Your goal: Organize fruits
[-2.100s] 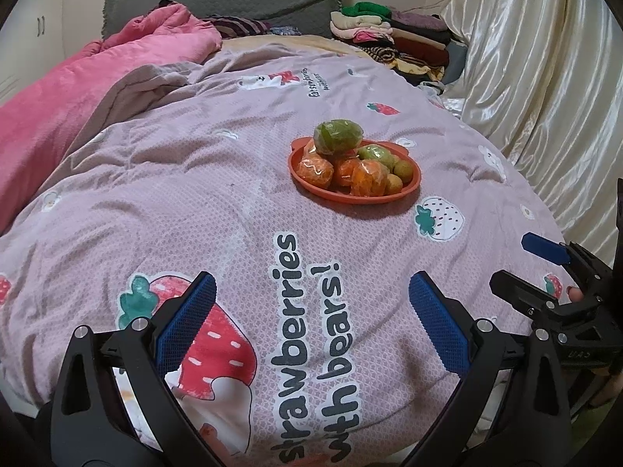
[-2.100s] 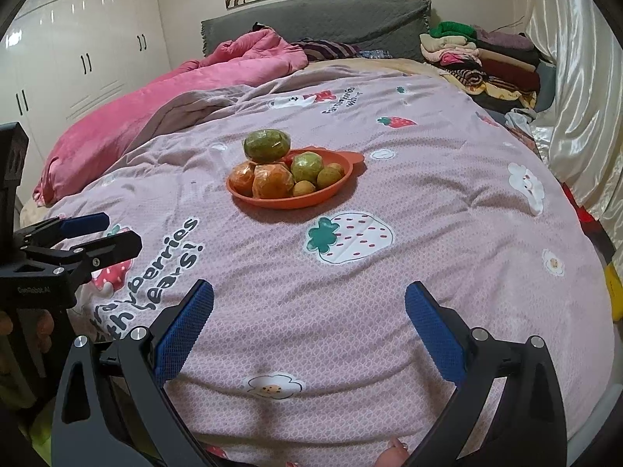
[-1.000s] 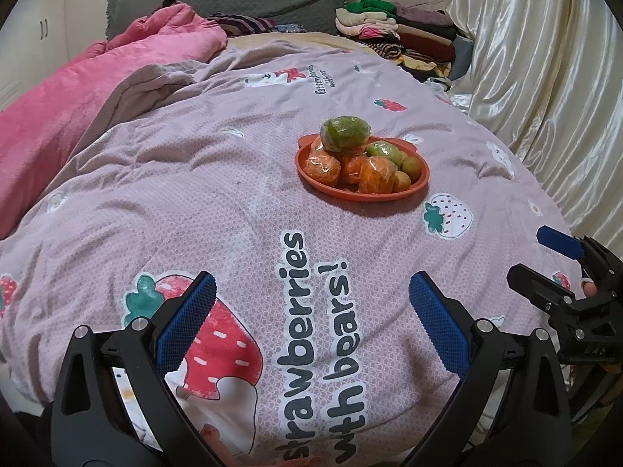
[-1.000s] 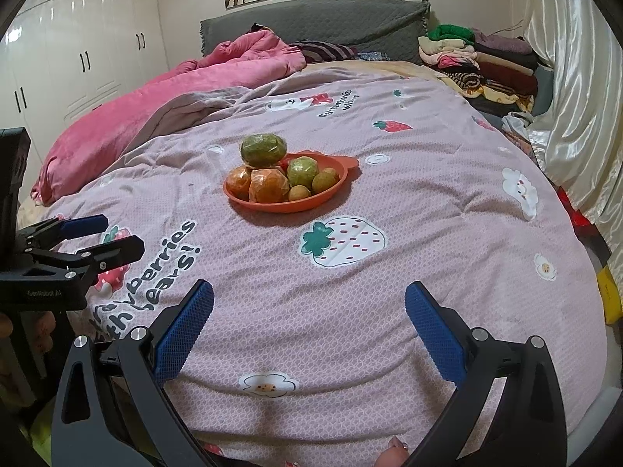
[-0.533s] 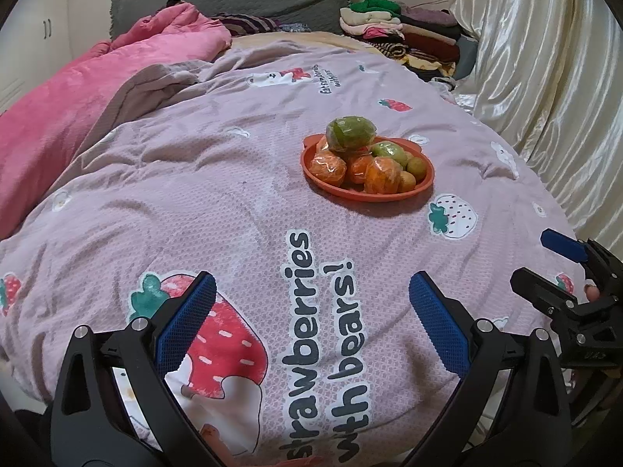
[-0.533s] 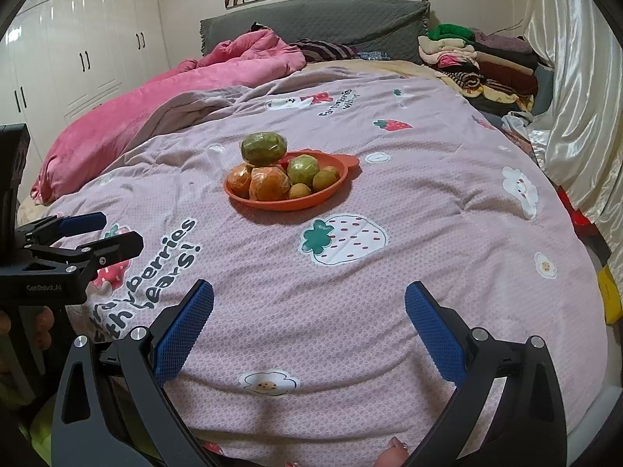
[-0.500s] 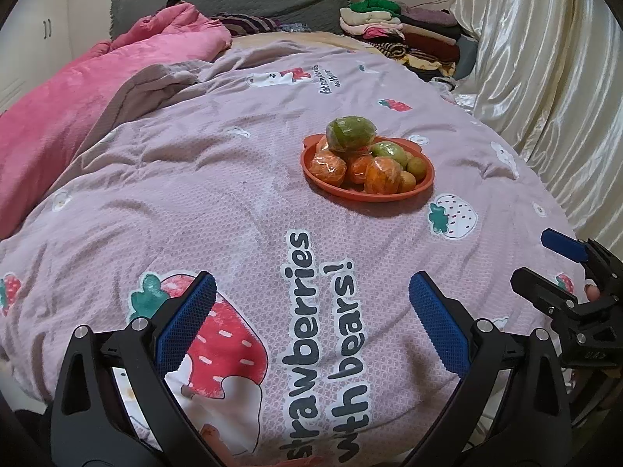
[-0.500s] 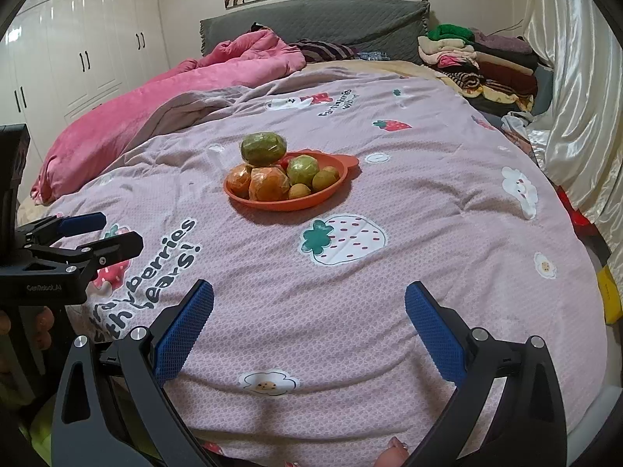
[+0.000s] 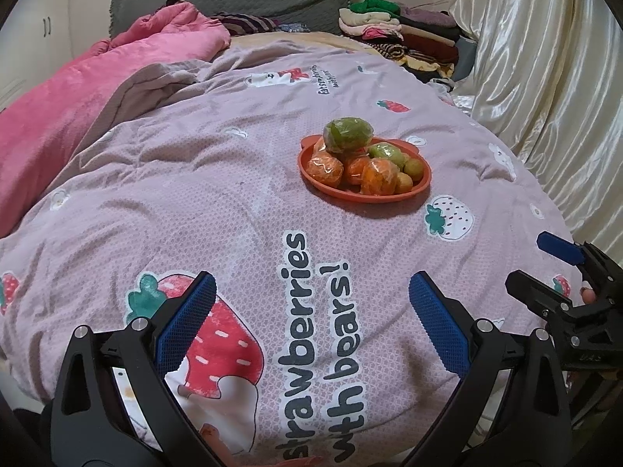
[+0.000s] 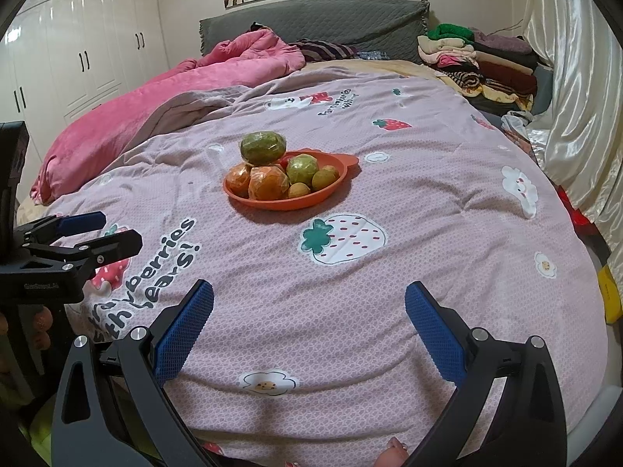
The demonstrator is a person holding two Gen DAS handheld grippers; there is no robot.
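Note:
An orange plate point(image 9: 422, 185) point(image 10: 331, 190) heaped with fruit sits on the pink strawberry-print bedspread point(image 9: 218, 210) point(image 10: 420, 241). A big wrapped green fruit point(image 9: 347, 134) point(image 10: 262, 147) tops the pile, over wrapped oranges point(image 9: 379, 182) point(image 10: 268, 184), a green apple point(image 10: 302, 169) and small yellow-green fruits point(image 9: 413, 168). My left gripper point(image 9: 311, 313) is open and empty near the bed's front edge, well short of the plate. My right gripper point(image 10: 309, 317) is also open and empty, likewise far from the plate. Each gripper shows at the side of the other's view.
A rumpled pink duvet point(image 9: 78, 89) point(image 10: 163, 97) lies along the left of the bed. Folded clothes point(image 9: 405, 35) point(image 10: 483, 62) are stacked at the back right. Shiny cream curtains point(image 9: 545, 78) hang on the right, white wardrobes point(image 10: 66, 54) on the left.
Both views have drifted only slightly; the plate sits a touch further right in the left wrist view. Both grippers stay open and empty.

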